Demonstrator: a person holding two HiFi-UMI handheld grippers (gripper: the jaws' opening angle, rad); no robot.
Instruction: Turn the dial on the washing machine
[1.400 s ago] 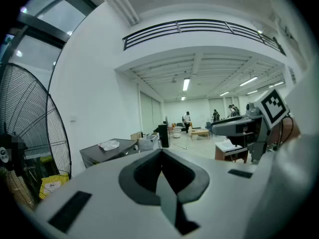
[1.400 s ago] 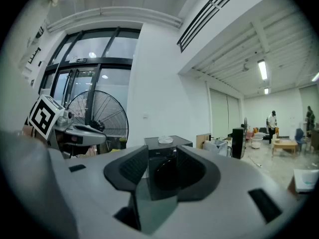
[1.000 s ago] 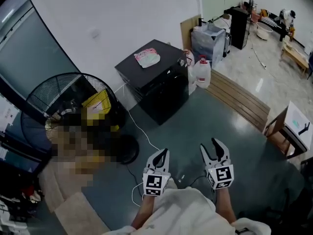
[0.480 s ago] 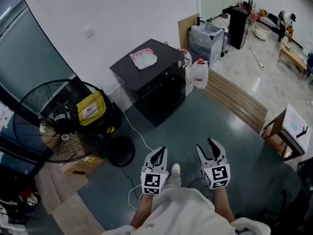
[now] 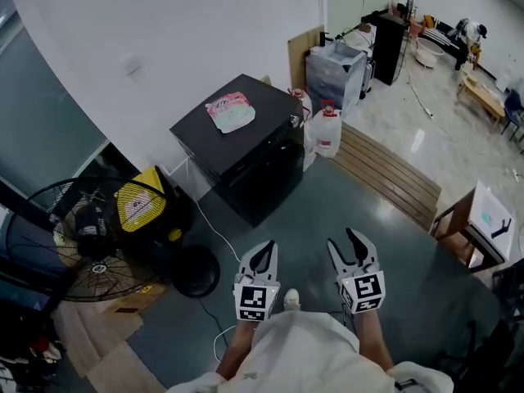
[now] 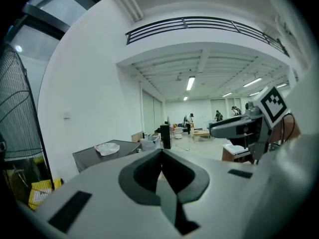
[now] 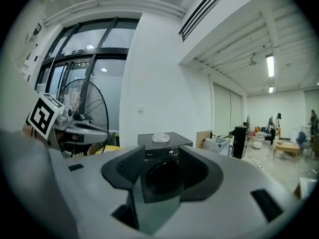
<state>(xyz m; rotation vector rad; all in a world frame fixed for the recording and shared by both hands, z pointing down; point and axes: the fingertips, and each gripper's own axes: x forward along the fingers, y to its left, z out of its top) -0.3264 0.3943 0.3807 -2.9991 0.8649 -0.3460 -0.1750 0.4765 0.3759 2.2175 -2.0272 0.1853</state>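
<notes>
Jaws of the left gripper (image 5: 264, 250) meet, empty. The right gripper (image 5: 342, 241) has jaws slightly apart, just closing, empty. Only its view faces the washing machine (image 7: 161, 169) door.

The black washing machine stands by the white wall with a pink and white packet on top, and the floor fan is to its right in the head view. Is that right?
Not quite: the head view shows the floor fan to the left of the washing machine, not the right. The machine does stand by the white wall with the pink and white packet on top.
</notes>
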